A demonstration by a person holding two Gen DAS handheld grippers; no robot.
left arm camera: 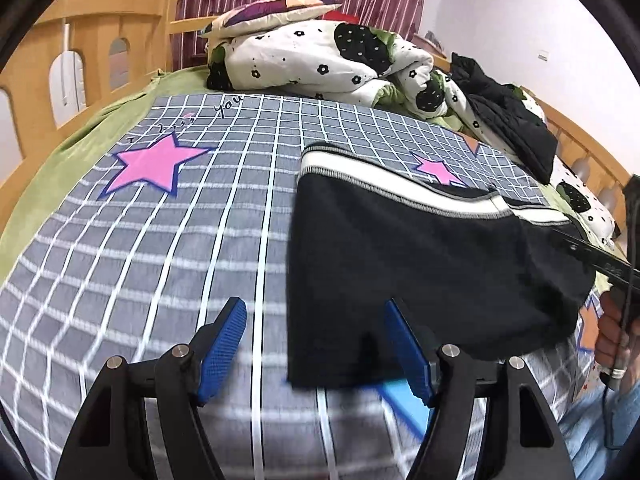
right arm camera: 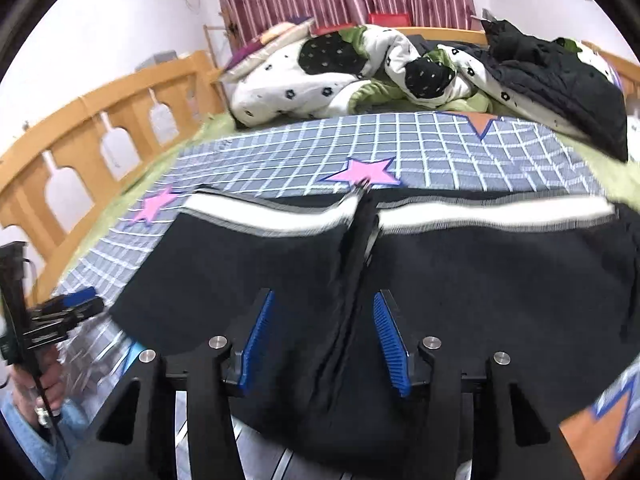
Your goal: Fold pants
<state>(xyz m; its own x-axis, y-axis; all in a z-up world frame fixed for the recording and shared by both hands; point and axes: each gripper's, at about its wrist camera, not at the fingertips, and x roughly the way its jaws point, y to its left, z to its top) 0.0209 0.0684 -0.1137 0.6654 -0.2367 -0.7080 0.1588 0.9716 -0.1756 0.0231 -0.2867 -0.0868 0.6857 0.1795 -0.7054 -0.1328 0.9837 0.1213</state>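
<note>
Black pants (left arm camera: 420, 260) with a white waistband (left arm camera: 380, 176) lie spread on the grey checked bed cover (left arm camera: 160, 240). My left gripper (left arm camera: 313, 306) is open at their near left edge; its right blue pad lies over the black cloth and its left pad over bare cover. In the right wrist view the pants (right arm camera: 480, 280) fill the middle, and a raised ridge of cloth (right arm camera: 352, 256) runs from the waistband (right arm camera: 480, 210) toward me. My right gripper (right arm camera: 324, 296) is open, its pads on either side of that ridge without pressing it.
A flowered white quilt (left arm camera: 304, 60), a pillow (left arm camera: 272, 12) and a black jacket (left arm camera: 508, 120) are heaped at the far end. Wooden rails (right arm camera: 92, 128) border the bed. A green sheet (left arm camera: 72, 152) shows at the left. Hands hold each gripper's handle (left arm camera: 612, 332) (right arm camera: 40, 380).
</note>
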